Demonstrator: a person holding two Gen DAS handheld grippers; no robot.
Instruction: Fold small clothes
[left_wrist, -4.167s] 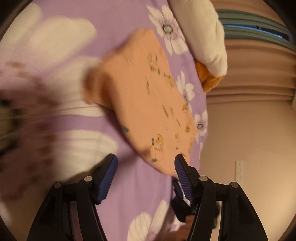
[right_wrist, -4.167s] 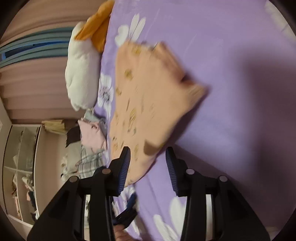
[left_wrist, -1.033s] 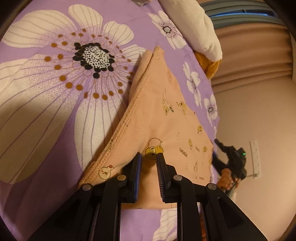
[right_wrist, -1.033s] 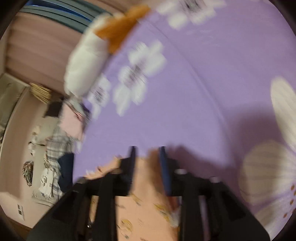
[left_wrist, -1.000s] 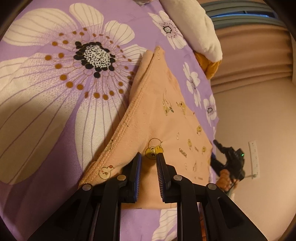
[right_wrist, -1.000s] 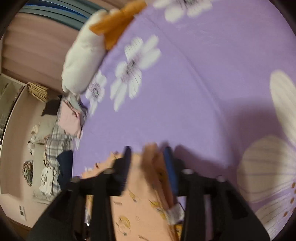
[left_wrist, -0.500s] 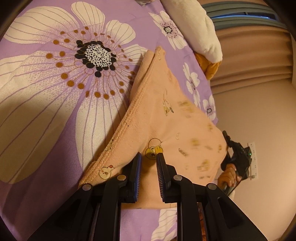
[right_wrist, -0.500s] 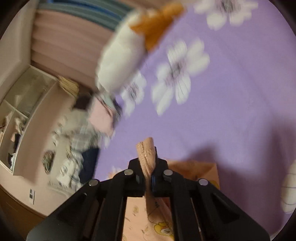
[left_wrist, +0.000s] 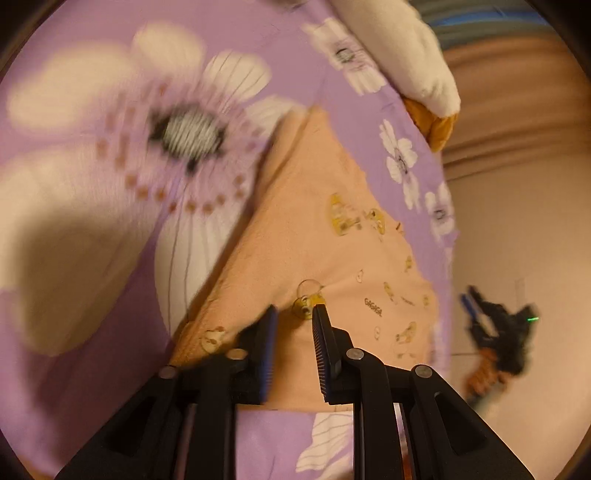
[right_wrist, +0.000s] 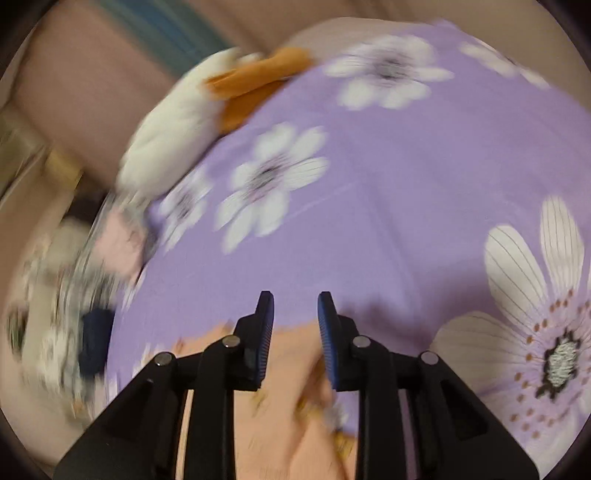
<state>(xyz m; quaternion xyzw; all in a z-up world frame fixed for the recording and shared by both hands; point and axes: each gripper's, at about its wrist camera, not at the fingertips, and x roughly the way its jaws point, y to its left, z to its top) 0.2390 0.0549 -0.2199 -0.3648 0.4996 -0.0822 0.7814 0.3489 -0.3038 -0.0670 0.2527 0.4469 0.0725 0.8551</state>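
While the left-wrist view is smeared by motion, the left gripper (left_wrist: 293, 325) at bottom centre reads clearly enough: jaws nearly closed, narrow gap, a ridge of the peach garment (left_wrist: 314, 240) pinched between the blue pads, creases running out from the pinch

Garment lies on the purple floral bedsheet (left_wrist: 92, 350), spread from the pads up and right towards frame centre. Its near hem sits behind the finger bases, its ribbed edge runs diagonally up to a point at upper centre. Small yellow duck prints on it, one just beyond the fingertips

Right-wrist view: right gripper (right_wrist: 295, 310) at bottom centre, jaws have just been opening and now stand clearly apart. Nothing gripped; bare purple sheet shows between the tips, loose peach fabric only low in the gap and under the finger bases, not pressed by either pad

Further out, left view: big white flower print (left_wrist: 184, 129) upper left, blurred. The other gripper is visible at the right edge as a dark shape, held past the bed edge

Far end: white cushion (left_wrist: 399, 48) with an orange piece (left_wrist: 432, 125) at the top of the frame, resting on the sheet, pink curtain (left_wrist: 517, 110) behind. Right view shows a blurred clothes pile (right_wrist: 74, 295) at far left, off the bed; contents not readable
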